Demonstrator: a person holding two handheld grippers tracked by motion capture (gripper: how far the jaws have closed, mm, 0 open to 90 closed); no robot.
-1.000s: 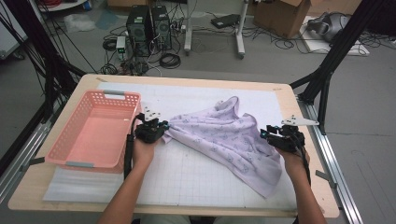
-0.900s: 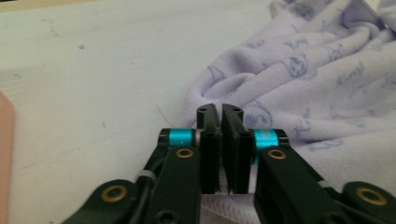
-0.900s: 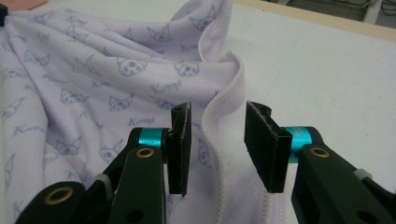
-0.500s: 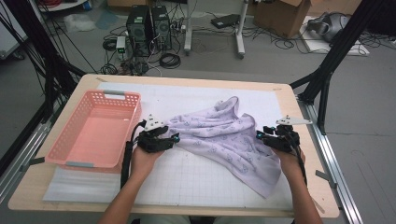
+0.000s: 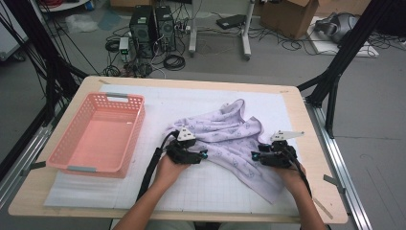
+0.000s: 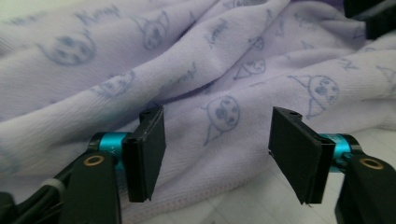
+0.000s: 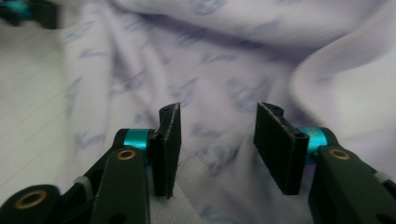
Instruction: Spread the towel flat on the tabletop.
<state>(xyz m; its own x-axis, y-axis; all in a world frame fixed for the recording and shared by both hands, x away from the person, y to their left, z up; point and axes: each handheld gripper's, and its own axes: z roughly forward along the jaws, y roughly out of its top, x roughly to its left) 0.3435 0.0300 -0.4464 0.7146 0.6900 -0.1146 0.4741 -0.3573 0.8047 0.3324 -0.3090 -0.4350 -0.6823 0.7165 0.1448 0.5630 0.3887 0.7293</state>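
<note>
A lilac cloth (image 5: 230, 139) printed with small blue faces lies rumpled on the white gridded mat (image 5: 210, 187). My left gripper (image 5: 203, 155) sits at the cloth's left hem, open, its jaws wide apart over the fabric (image 6: 219, 116) with the hem just below them. My right gripper (image 5: 255, 157) rests on the cloth's right part, also open, with the cloth (image 7: 215, 93) lying between and beyond its jaws. Neither gripper holds anything.
A pink plastic basket (image 5: 76, 158) stands empty at the left of the table. The wooden table edge (image 5: 316, 143) runs close to the right hand. Beyond the table are computer towers (image 5: 153, 24), cables and boxes on the floor.
Both hands have moved inward toward each other over the cloth. The left gripper went from the cloth's far-left corner to its lower left hem; the right slid left onto the fabric.
</note>
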